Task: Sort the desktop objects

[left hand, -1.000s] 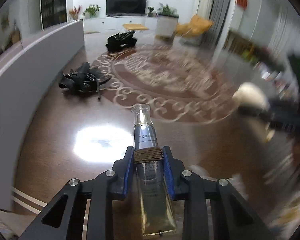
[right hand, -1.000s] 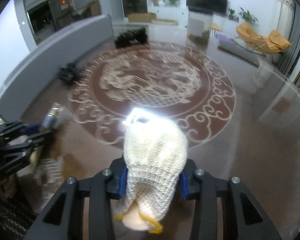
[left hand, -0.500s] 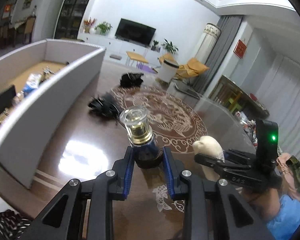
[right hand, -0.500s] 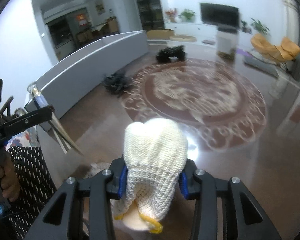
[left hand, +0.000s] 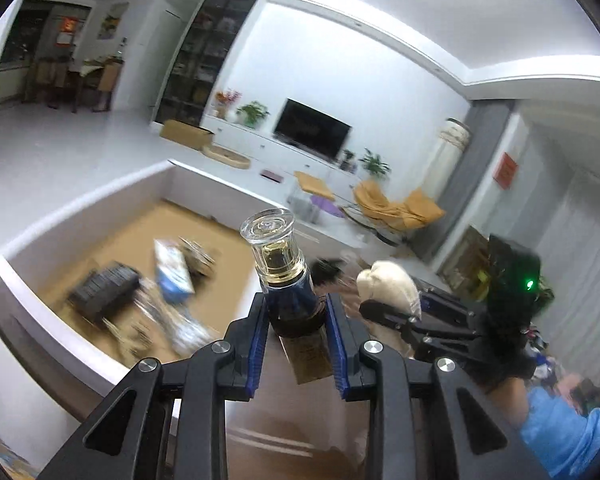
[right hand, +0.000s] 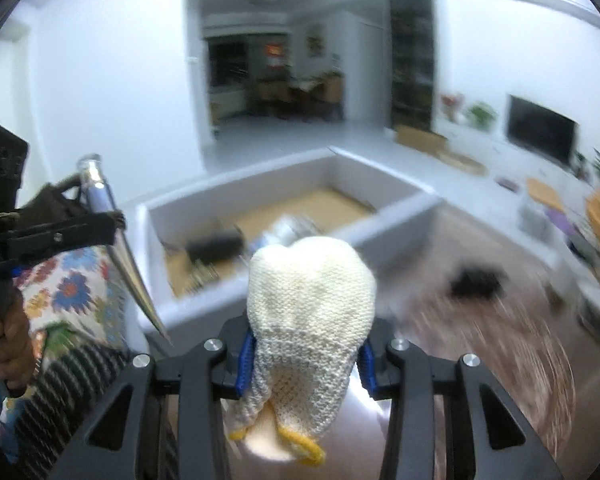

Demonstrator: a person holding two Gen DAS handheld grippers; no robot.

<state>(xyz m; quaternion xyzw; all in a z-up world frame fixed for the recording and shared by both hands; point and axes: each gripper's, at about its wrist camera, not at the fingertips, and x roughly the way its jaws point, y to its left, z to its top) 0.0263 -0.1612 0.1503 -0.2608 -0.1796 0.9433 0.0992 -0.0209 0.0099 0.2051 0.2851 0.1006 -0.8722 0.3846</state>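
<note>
Both claws have risen and swung toward the grey bin (left hand: 80, 216). Left claw (left hand: 296, 332) grips a tube (left hand: 286, 280) between its pads, cap forward; right claw (right hand: 306, 354) clamps a knitted glove (right hand: 310, 300), both above the brown surface (right hand: 480, 360).

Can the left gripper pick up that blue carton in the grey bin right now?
Probably not: the left gripper is shut on the tube, so its fingers aren't free for the blue carton.
</note>
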